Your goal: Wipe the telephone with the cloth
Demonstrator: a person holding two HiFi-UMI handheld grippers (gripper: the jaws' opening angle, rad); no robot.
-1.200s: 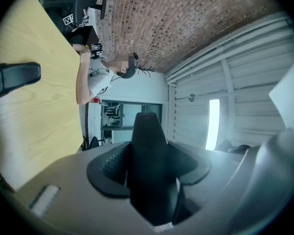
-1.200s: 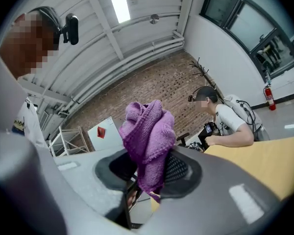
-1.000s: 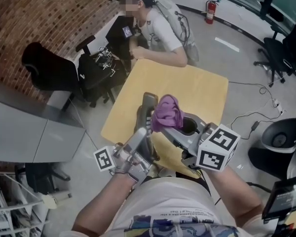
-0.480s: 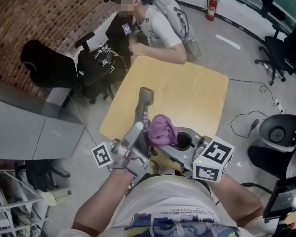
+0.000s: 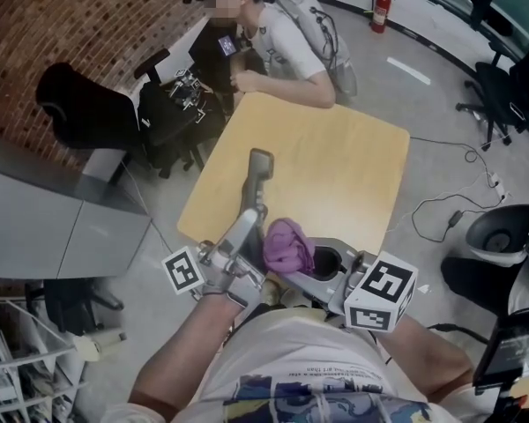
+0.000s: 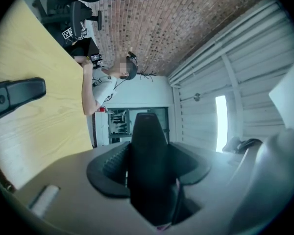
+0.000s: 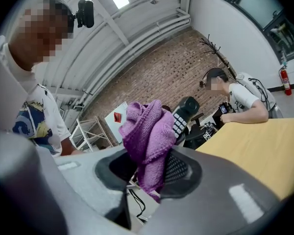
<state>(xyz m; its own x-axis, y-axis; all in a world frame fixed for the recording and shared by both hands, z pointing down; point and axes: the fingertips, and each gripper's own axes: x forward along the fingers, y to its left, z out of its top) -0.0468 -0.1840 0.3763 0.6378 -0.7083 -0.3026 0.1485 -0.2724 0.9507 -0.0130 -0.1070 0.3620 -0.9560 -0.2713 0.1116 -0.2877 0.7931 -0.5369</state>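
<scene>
My left gripper (image 5: pixel 247 229) is shut on the lower end of a dark grey telephone handset (image 5: pixel 257 179), which stands up over the yellow table (image 5: pixel 335 166). In the left gripper view the handset (image 6: pixel 148 151) fills the gap between the jaws of the left gripper (image 6: pixel 148 175). My right gripper (image 5: pixel 294 263) is shut on a bunched purple cloth (image 5: pixel 286 243), which lies against the handset's lower part, just right of the left gripper. In the right gripper view the cloth (image 7: pixel 146 136) rises from the right gripper (image 7: pixel 149 169), with the handset's keypad (image 7: pixel 180 121) right behind it.
A person (image 5: pixel 282 47) sits leaning on the table's far edge. Black office chairs (image 5: pixel 79 113) and a black bag (image 5: pixel 172 113) stand at the left by the brick wall. Another chair (image 5: pixel 502 236) and cables are on the floor at the right.
The right gripper has drawn the cloth down the handset toward me, from near its top to its lower part. The handset's upper end now shows bare. The left gripper's hold is unchanged.
</scene>
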